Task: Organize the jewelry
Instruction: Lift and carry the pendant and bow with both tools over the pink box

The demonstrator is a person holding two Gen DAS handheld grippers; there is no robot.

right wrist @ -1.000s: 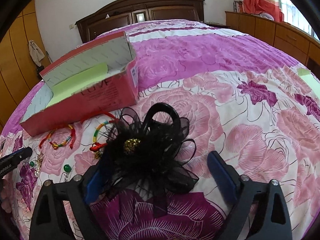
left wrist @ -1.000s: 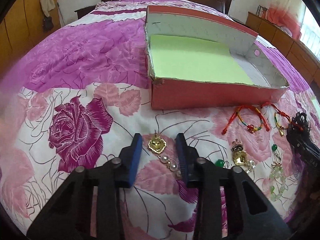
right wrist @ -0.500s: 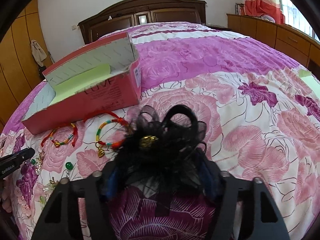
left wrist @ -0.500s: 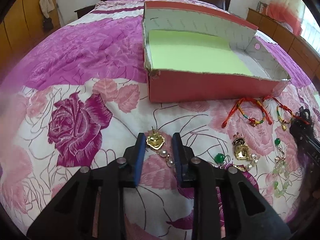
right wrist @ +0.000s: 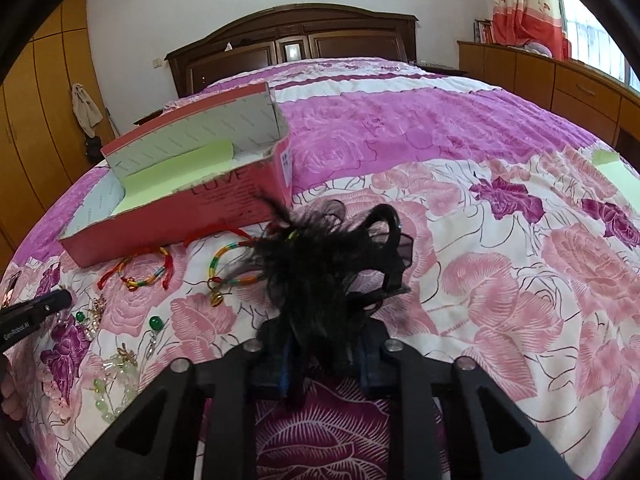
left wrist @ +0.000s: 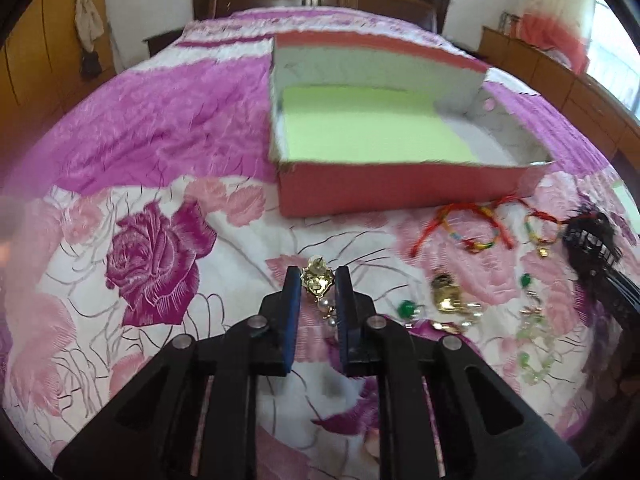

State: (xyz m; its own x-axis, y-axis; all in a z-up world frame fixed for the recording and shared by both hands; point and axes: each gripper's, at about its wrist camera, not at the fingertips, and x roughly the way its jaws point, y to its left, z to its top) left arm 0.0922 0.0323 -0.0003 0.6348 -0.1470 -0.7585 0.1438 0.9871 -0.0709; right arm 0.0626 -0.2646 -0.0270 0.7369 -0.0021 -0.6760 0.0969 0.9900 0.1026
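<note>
My left gripper point(left wrist: 317, 280) is shut on a gold and pearl earring point(left wrist: 318, 282), lifted a little off the bedspread, its pearls hanging between the pads. My right gripper point(right wrist: 326, 354) is shut on a black feather hair clip point(right wrist: 332, 256), raised above the bed. The red box point(left wrist: 384, 190) with a green liner stands open ahead of the left gripper; it also shows in the right wrist view point(right wrist: 176, 212). Two red string bracelets point(left wrist: 472, 228) point(right wrist: 144, 270) lie before the box.
A second gold earring point(left wrist: 450, 298), green bead earrings point(left wrist: 534, 330) and a pale bead piece point(right wrist: 114, 384) lie on the floral bedspread point(left wrist: 160, 248). A wooden headboard point(right wrist: 292, 48) is at the far end. Cabinets point(right wrist: 560, 84) stand at the right.
My left gripper closed on the gold earring and lifted it. My right gripper closed on the black hair clip and raised it off the bed.
</note>
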